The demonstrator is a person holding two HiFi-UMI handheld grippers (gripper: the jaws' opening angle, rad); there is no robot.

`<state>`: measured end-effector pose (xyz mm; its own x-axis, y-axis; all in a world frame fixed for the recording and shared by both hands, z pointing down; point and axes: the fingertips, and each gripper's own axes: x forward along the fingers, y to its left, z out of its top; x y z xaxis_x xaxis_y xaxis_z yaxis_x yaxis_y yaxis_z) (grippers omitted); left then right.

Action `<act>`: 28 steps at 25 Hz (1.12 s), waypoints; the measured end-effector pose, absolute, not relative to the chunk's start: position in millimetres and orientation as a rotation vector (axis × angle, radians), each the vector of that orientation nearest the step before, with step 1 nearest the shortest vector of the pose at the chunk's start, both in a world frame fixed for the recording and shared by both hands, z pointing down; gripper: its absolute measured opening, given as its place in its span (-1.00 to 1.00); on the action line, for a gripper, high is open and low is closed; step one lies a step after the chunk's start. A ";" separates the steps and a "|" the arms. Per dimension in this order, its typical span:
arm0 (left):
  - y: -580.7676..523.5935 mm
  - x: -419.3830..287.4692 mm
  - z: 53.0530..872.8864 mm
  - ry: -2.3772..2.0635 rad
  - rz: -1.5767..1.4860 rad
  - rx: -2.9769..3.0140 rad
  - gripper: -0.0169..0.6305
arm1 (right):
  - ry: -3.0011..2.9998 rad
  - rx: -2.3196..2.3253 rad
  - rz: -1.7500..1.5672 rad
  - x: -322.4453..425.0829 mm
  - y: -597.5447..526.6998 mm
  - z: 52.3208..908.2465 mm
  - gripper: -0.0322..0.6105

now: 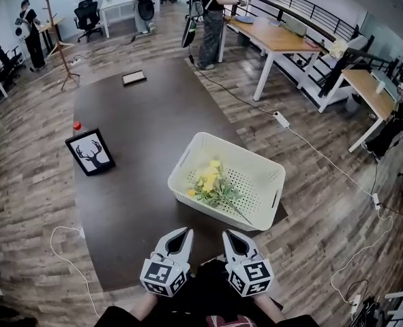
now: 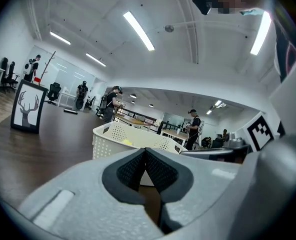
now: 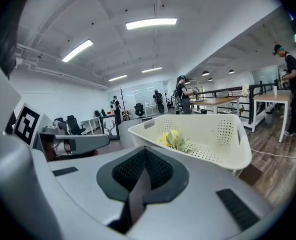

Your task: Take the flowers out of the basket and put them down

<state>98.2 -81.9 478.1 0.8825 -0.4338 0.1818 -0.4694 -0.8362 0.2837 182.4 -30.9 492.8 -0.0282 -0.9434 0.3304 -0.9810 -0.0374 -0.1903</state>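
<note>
A bunch of yellow flowers (image 1: pixel 211 184) with green stems lies inside a white perforated basket (image 1: pixel 266 168) on the dark table. Both grippers hover side by side near the table's front edge, short of the basket. My left gripper (image 1: pixel 185 233) is shut with nothing in it. My right gripper (image 1: pixel 227 236) is shut and empty too. In the right gripper view the basket (image 3: pixel 223 149) stands just ahead with the flowers (image 3: pixel 172 139) showing over its rim. The left gripper view shows the basket (image 2: pixel 112 139) from its left corner, and my left gripper's (image 2: pixel 146 152) pads meet.
A framed deer picture (image 1: pixel 90 152) stands at the table's left side with a small red object (image 1: pixel 77 125) behind it. A dark flat item (image 1: pixel 133 78) lies at the far end. Several people, desks and a coat stand fill the room. Cables run over the floor at right.
</note>
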 end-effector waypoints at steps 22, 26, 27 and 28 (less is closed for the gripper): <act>-114.4 103.5 484.3 -0.992 0.147 2.622 -0.92 | -2.219 1.808 0.831 265.9 -110.1 485.7 -0.14; -117.0 102.1 487.1 -1.041 0.140 2.595 -0.92 | -2.222 1.682 0.862 261.8 -119.0 500.3 -0.05; -118.0 102.3 487.2 -1.052 0.138 2.590 -0.93 | -2.233 1.662 0.854 261.2 -122.0 500.8 -0.04; -119.3 102.5 487.1 -1.062 0.136 2.585 -0.92 | -2.238 1.650 0.847 261.7 -125.5 500.9 -0.04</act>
<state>102.5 -119.3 487.1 0.7158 -0.6644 0.2150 -0.6971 -0.6620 0.2752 261.7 -125.5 500.9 -0.3370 -0.7945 0.5053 -0.9299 0.1968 -0.3108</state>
